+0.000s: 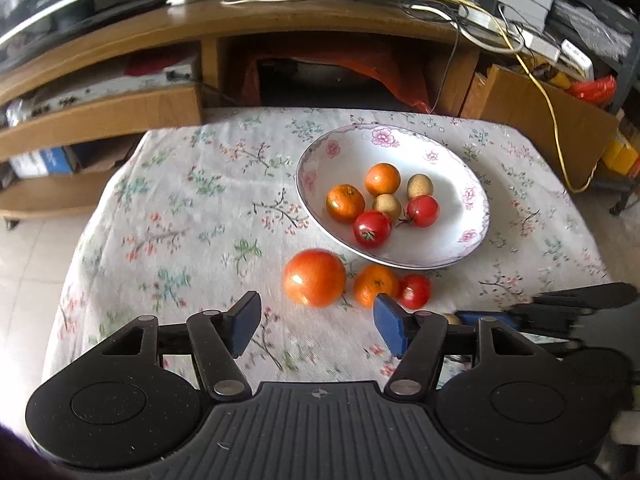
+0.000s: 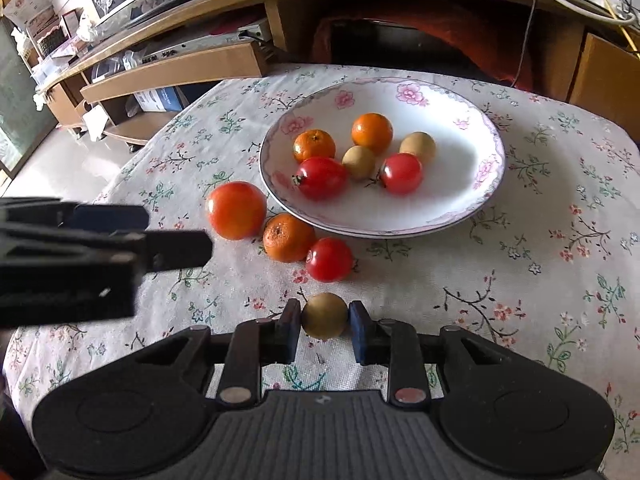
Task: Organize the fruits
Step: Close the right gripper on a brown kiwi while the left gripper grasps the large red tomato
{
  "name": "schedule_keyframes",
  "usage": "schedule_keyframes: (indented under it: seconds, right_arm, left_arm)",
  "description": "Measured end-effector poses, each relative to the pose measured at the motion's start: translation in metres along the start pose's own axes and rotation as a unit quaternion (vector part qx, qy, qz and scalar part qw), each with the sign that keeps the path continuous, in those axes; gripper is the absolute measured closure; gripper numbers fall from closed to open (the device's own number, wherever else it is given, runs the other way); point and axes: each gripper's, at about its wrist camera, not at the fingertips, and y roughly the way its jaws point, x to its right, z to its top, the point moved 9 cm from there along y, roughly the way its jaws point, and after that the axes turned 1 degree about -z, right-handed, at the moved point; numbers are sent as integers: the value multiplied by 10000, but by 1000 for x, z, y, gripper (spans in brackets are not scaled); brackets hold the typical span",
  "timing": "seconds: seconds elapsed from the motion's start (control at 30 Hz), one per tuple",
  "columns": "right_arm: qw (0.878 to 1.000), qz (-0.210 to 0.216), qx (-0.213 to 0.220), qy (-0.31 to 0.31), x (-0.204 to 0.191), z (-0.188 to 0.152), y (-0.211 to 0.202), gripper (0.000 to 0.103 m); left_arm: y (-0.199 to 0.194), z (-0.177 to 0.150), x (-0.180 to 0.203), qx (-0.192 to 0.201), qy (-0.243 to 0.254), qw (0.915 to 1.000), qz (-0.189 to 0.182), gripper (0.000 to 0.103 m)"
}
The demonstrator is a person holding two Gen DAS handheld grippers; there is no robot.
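Here the right gripper [image 2: 325, 326] is clamped on a small brown longan [image 2: 324, 315], its blue pads pressing both sides just above the floral tablecloth [image 2: 520, 280]. Ahead lie a cherry tomato [image 2: 329, 259], a mandarin [image 2: 288, 237] and a large tomato [image 2: 236, 210] beside the plate [image 2: 472, 208]. The left gripper [image 1: 318, 322] hangs empty, jaws apart, near the large tomato.

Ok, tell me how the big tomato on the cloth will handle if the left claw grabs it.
The big tomato is round and glossy, so it will probably roll or slip if nudged off-centre. It looks soft-skinned; a hard squeeze may bruise it. The left claw stands open, seemingly wide enough for it.
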Motion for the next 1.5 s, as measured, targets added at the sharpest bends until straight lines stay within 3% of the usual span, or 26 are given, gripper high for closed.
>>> schedule_keyframes:
  seconds: [0.17, 0.33, 0.7, 0.83, 1.13, 1.27, 1.37, 1.5]
  right_arm:
    - [9999, 87, 2, 64, 4, -5, -9, 77]
    - [9998, 184, 15, 71, 2, -6, -15, 77]
    - [9996, 225, -146, 120, 4, -11, -4, 77]
    - [9995, 234, -152, 138, 5, -12, -5, 77]
    - [9994, 266, -145, 159, 6, -13, -6, 77]
    - [9995, 268, -125, 143, 6, -14, -7, 77]
    - [9995, 268, -129, 138, 6, -14, -6, 77]
    - [9997, 206, -84, 48, 4, -14, -7, 77]
  left_arm:
    - [16, 6, 3, -113, 580, 9981, -168, 34]
    - [30, 7, 7, -314, 1402, 9891, -337, 34]
    - [52, 15, 3, -455, 1494, 9851, -724, 33]
    - [52, 12, 1, -575, 1577, 9821, -853, 37]
    - [62, 5, 10, -701, 2105, 9723, -733, 42]
    - [66, 8, 7, -677, 1961, 9757, -700, 43]
    - [65, 10, 9, -661, 1909, 9770, -684, 51]
    - [64, 10, 12, -607, 1880, 9788, -531, 51]
